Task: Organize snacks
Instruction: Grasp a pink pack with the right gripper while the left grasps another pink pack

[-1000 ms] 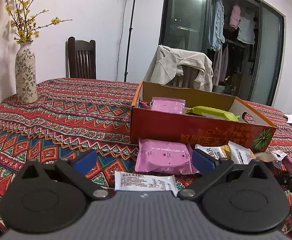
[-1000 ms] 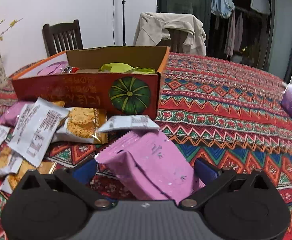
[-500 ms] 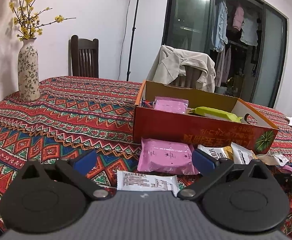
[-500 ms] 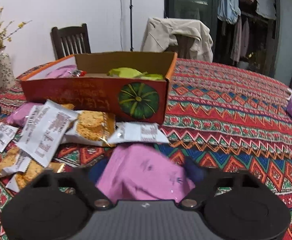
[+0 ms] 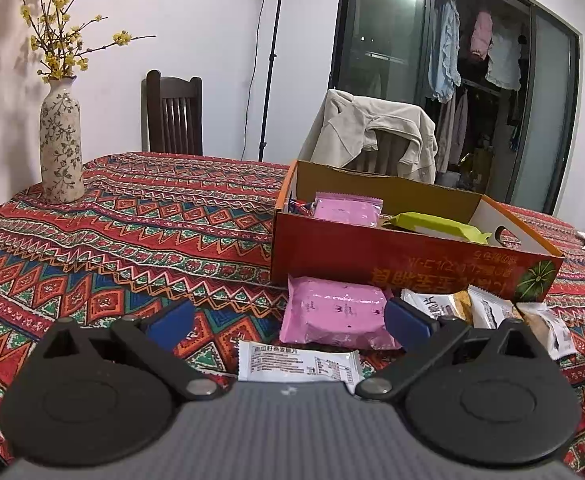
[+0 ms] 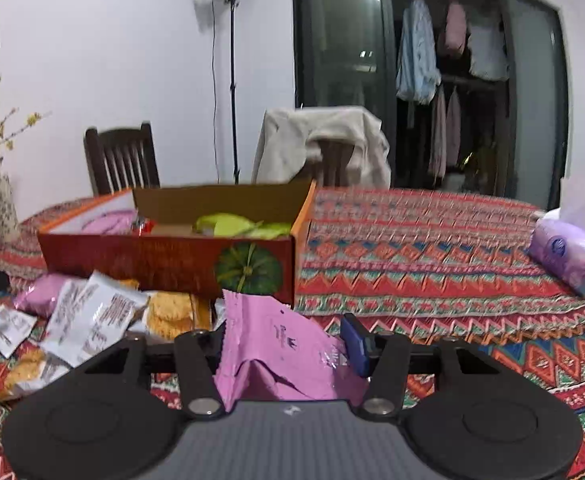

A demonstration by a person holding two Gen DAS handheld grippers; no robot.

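Tabletop (image 5: 140,224), patterned red cloth. Orange cardboard box (image 6: 172,258) at 12 o'clock from both grippers; inside it a pink packet (image 5: 346,212) and a green packet (image 5: 438,226). Loose white and biscuit packets (image 6: 88,316) lie at 10 o'clock of the right gripper (image 6: 284,346). Its fingers are closing, pinching a pink snack packet (image 6: 276,344), crumpled, tilted up. Left gripper (image 5: 290,318): fingers spread, nothing held; second pink packet (image 5: 334,312) lies flat at 12 o'clock.

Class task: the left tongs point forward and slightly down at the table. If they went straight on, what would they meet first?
Probably the white snack packet lying just ahead of the open left tongs, then the pink packet behind it; depth is uncertain.
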